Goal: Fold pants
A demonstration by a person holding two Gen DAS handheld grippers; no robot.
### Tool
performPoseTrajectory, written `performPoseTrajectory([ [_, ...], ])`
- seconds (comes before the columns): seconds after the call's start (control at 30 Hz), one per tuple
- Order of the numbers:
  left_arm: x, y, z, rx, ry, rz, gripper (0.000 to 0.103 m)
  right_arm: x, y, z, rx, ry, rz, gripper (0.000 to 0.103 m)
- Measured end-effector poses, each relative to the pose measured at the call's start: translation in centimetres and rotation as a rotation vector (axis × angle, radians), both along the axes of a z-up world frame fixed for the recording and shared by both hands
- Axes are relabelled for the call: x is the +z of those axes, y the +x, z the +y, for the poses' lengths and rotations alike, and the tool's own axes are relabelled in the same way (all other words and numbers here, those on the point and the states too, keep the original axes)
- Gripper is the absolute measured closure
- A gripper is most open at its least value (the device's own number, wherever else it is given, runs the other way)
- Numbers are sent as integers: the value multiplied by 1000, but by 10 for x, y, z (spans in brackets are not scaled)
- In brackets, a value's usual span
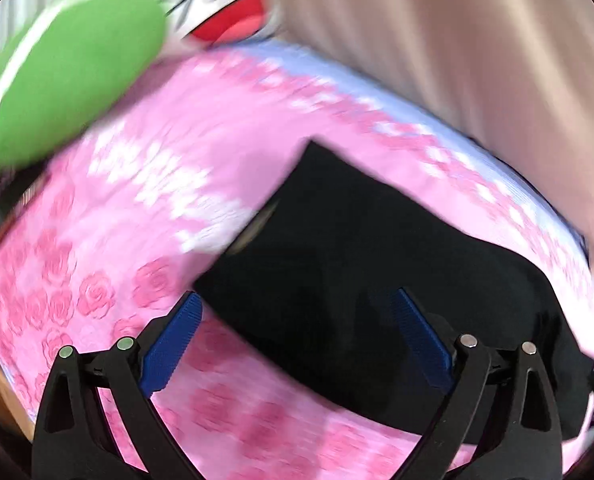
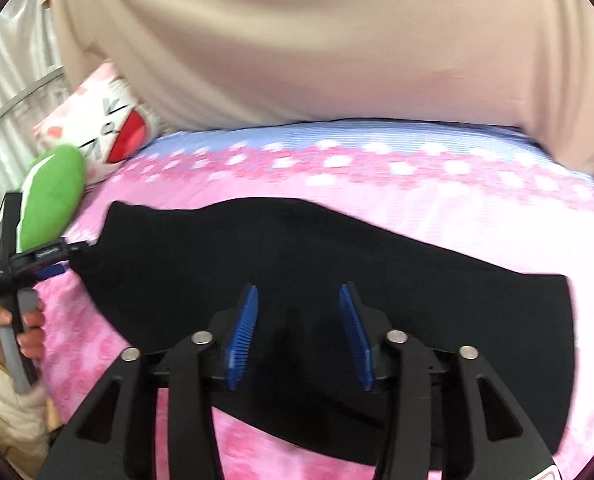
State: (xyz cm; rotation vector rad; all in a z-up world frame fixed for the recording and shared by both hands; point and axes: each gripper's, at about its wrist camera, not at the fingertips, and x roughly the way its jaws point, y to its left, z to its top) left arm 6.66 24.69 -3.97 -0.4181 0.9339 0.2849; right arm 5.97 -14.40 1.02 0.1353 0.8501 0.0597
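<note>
The black pants (image 2: pixel 317 248) lie spread flat on a pink rose-patterned bed cover (image 2: pixel 417 184). In the left wrist view the pants (image 1: pixel 357 248) run from the middle to the lower right. My left gripper (image 1: pixel 297 304) is open wide and empty, above the pants' near edge. It also shows in the right wrist view (image 2: pixel 53 264), at the pants' left end. My right gripper (image 2: pixel 295 296) is open and empty, hovering over the pants' middle near their front edge.
A green plush toy (image 1: pixel 69 68) and a white and red cushion (image 2: pixel 105 128) lie at the bed's left end. A person in a beige top (image 2: pixel 317 40) stands at the far side of the bed.
</note>
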Motion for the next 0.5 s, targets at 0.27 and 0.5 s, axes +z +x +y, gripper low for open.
performPoseTrajectory([
  [0.27,-18,1,-19,-60,-25,31,9,-15,-10,-2,15,-5,70,45],
  [0.5,6,-9,-58,-151,101,-20,9,-60,23,53,129,-96,123,61],
])
